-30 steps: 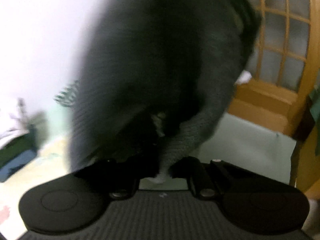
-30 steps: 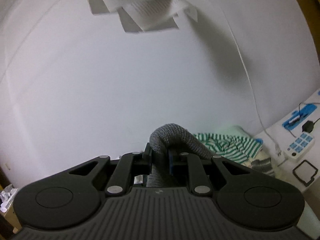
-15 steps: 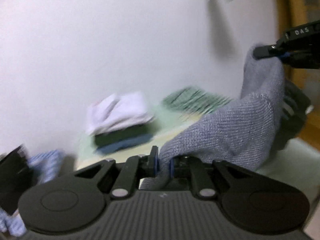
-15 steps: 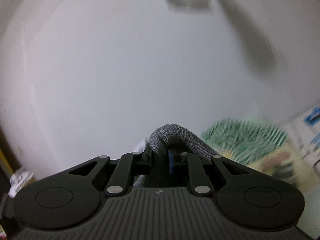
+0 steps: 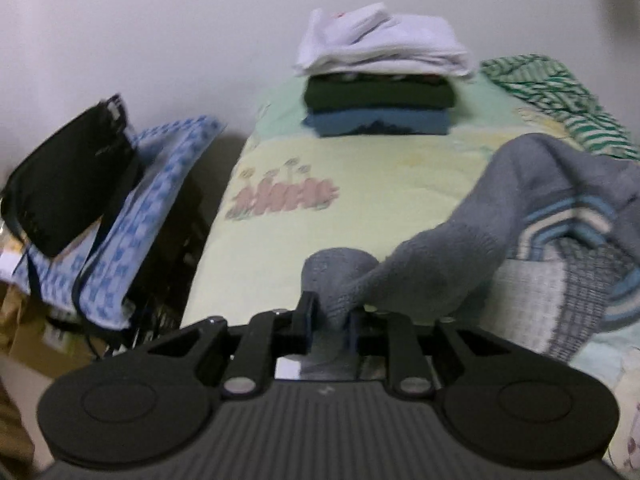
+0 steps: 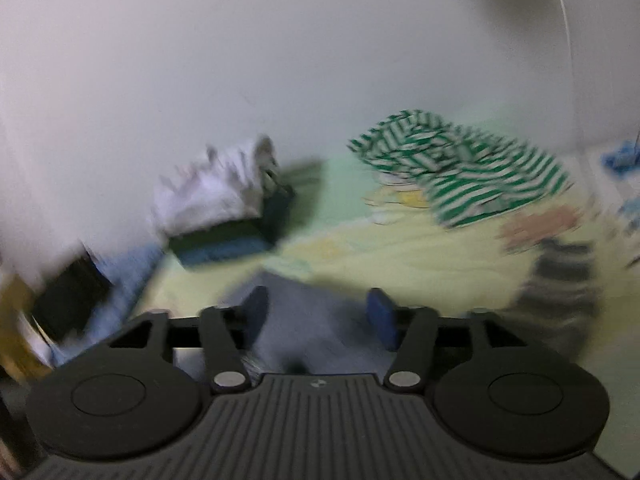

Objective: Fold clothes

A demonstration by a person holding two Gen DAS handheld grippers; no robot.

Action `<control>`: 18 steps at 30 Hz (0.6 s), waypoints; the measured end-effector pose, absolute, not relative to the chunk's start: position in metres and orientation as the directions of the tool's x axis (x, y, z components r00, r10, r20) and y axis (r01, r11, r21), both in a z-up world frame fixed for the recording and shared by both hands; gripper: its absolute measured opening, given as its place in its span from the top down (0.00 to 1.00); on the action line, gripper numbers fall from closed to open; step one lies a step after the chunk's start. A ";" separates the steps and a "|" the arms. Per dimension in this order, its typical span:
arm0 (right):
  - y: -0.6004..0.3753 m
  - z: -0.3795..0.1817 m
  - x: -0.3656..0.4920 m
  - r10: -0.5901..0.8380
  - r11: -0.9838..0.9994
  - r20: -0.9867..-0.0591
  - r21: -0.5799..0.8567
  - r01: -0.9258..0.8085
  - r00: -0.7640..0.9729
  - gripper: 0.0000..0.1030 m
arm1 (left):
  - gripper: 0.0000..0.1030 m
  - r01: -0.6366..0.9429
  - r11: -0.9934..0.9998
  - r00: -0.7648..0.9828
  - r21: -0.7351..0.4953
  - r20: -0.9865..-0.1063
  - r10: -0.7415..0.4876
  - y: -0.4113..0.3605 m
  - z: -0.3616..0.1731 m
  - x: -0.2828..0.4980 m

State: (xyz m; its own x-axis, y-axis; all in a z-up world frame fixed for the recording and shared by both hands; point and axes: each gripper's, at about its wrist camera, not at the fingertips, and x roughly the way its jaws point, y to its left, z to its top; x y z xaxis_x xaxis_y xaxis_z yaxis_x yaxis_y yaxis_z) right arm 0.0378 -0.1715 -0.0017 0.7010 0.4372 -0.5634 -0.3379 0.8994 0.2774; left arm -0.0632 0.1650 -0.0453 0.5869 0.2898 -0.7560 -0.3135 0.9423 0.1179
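A grey knit sweater point(image 5: 452, 256) with blue and white stripes lies bunched on the yellow-green bedspread point(image 5: 304, 236), at the right of the left wrist view. My left gripper point(image 5: 329, 312) is shut on a grey fold of it, low over the bed. My right gripper point(image 6: 318, 312) is open, its blue pads apart, with grey sweater cloth point(image 6: 304, 320) lying between and below them; this view is blurred. A stack of folded clothes point(image 5: 380, 92), white on dark green on blue, stands at the far side of the bed.
A green-and-white striped garment point(image 6: 464, 172) lies crumpled at the far right of the bed near the white wall. A black bag point(image 5: 68, 176) and a blue checked bag point(image 5: 132, 216) sit off the bed's left edge.
Both grippers have come down from high in the air to just over the bed. The right gripper has opened and let go of the sweater. The left still holds it.
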 end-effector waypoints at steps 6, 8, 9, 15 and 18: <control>-0.152 -0.042 -0.002 0.328 0.839 -0.624 -0.153 -0.522 0.709 0.37 | 0.75 -0.344 0.927 0.587 0.147 -0.737 0.335 0.156 -0.036 -0.060; -0.144 -0.051 -0.001 0.301 0.826 -0.620 -0.209 -0.523 0.724 0.36 | 0.73 -0.343 0.928 0.593 0.146 -0.732 0.335 0.150 -0.031 -0.058; -0.142 -0.055 0.005 0.271 0.831 -0.620 -0.234 -0.504 0.736 0.36 | 0.68 -0.343 0.928 0.596 0.146 -0.730 0.335 0.147 -0.028 -0.057; -0.145 -0.073 0.063 0.198 0.894 -0.693 -0.162 -0.417 0.693 0.47 | 0.42 -0.350 0.920 0.610 0.175 -0.703 0.366 0.136 -0.020 -0.062; -0.155 -0.066 0.084 0.297 0.908 -0.714 0.006 -0.418 0.634 1.00 | 0.75 -0.365 0.916 0.596 0.168 -0.714 0.368 0.139 -0.021 -0.059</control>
State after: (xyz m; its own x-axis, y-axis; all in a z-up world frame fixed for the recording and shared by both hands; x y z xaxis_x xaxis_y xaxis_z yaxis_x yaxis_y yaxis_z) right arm 0.0842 -0.1554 -0.0664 0.6337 0.2965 -0.7145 -0.4185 0.9082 0.0058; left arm -0.0589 0.1389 -0.0215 0.5956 0.3679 -0.7141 -0.3648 0.9159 0.1676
